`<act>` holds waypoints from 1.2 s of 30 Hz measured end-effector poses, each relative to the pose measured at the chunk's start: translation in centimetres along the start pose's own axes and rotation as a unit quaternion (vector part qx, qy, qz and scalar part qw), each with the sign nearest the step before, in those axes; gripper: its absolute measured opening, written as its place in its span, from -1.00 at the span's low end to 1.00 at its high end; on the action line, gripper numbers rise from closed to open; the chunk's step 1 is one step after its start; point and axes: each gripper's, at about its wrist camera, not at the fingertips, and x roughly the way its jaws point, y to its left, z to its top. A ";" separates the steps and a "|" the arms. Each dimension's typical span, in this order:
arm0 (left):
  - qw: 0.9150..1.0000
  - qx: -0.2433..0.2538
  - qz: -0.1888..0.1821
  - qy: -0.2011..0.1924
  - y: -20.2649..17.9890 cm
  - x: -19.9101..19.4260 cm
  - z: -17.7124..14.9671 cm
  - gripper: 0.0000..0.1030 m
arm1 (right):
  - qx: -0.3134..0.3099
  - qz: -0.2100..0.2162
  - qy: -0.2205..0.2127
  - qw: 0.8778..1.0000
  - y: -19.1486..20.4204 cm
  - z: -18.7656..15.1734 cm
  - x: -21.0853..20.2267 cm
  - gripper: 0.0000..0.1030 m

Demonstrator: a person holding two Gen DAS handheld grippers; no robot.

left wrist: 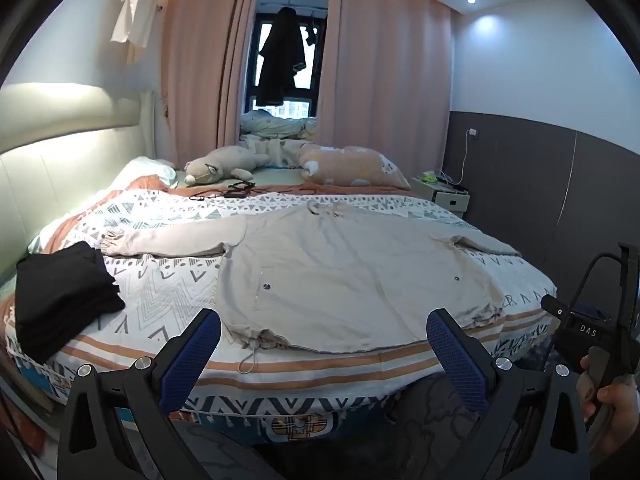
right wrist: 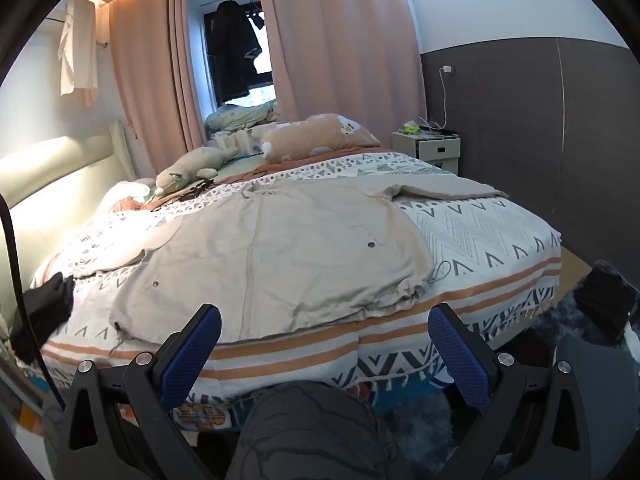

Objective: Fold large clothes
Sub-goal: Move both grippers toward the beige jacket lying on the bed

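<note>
Both: left hand-held gripper & right hand-held gripper spread wide (nothing held), short of beige jacket.

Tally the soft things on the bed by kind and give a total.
Beige jacket, spread flat: 1
Folded black garment pile: 1
Plush animal toy: 1
Peach printed pillow: 1
Total: 4
</note>
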 end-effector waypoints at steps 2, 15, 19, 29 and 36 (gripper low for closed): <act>1.000 0.000 -0.003 0.003 0.0 0.1 -0.1 1.00 | 0.000 -0.001 -0.001 1.000 0.0 -0.1 -0.1 1.00; 1.000 -0.005 -0.012 -0.005 0.3 -0.6 -0.4 1.00 | 0.006 -0.008 -0.003 1.000 -0.2 -0.1 -1.0 1.00; 1.000 0.001 -0.007 -0.011 0.0 -1.2 -0.5 1.00 | 0.009 -0.011 0.000 1.000 -0.3 -0.2 -1.2 1.00; 0.999 0.000 -0.002 -0.032 0.3 -1.5 -0.6 0.99 | 0.009 -0.010 -0.003 1.000 -0.5 -0.2 -1.7 1.00; 1.000 0.007 -0.004 -0.025 0.5 -1.5 -0.5 1.00 | 0.009 -0.024 -0.006 1.000 -1.3 -0.1 -2.8 1.00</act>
